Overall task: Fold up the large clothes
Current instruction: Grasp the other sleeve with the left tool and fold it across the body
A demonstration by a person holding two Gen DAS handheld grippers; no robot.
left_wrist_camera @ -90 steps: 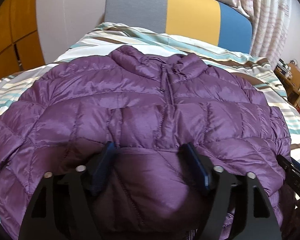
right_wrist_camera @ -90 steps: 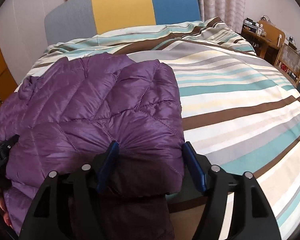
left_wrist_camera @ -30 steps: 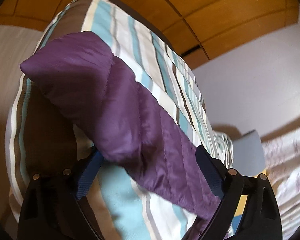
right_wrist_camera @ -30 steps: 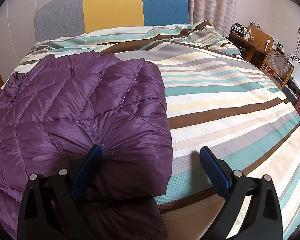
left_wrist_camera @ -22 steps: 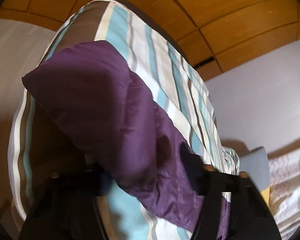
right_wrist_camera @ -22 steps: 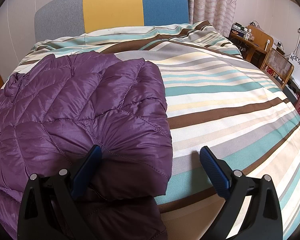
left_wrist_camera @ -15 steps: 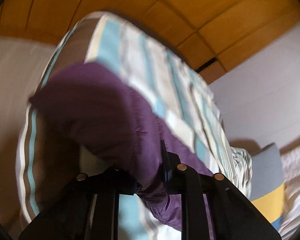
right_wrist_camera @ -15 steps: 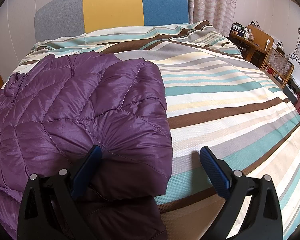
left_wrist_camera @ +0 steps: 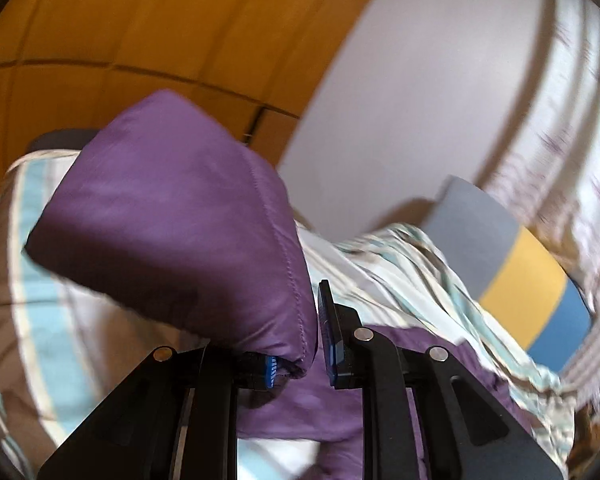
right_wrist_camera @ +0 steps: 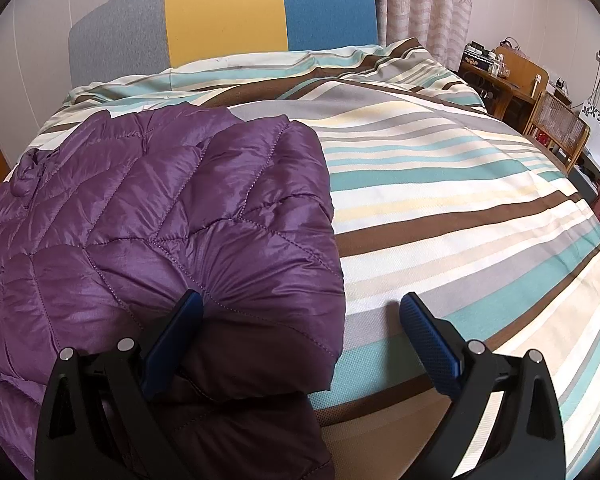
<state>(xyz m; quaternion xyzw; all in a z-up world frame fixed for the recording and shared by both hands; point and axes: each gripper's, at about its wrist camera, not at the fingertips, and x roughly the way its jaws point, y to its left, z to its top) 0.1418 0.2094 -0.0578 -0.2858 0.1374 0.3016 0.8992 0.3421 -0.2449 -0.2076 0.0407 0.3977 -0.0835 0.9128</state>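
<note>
A purple quilted puffer jacket (right_wrist_camera: 148, 224) lies on the striped bed cover (right_wrist_camera: 440, 200), its right side folded over the body. My right gripper (right_wrist_camera: 300, 332) is open, its fingers astride the folded edge near the bed's front edge, gripping nothing. My left gripper (left_wrist_camera: 300, 344) is shut on the jacket's sleeve end (left_wrist_camera: 172, 220) and holds it lifted above the bed; the view is tilted and blurred. More purple fabric (left_wrist_camera: 332, 408) lies below the fingers.
A grey, yellow and blue headboard (right_wrist_camera: 224, 20) stands at the bed's far end. Orange wooden panels (left_wrist_camera: 120, 20) and a white wall (left_wrist_camera: 400, 100) are on the left. A wooden desk and a chair (right_wrist_camera: 540, 100) stand at the right. Curtains (right_wrist_camera: 420, 0) hang behind.
My left gripper closed on the sleeve end and lifted it, swinging toward the headboard. The right gripper has stayed still and open.
</note>
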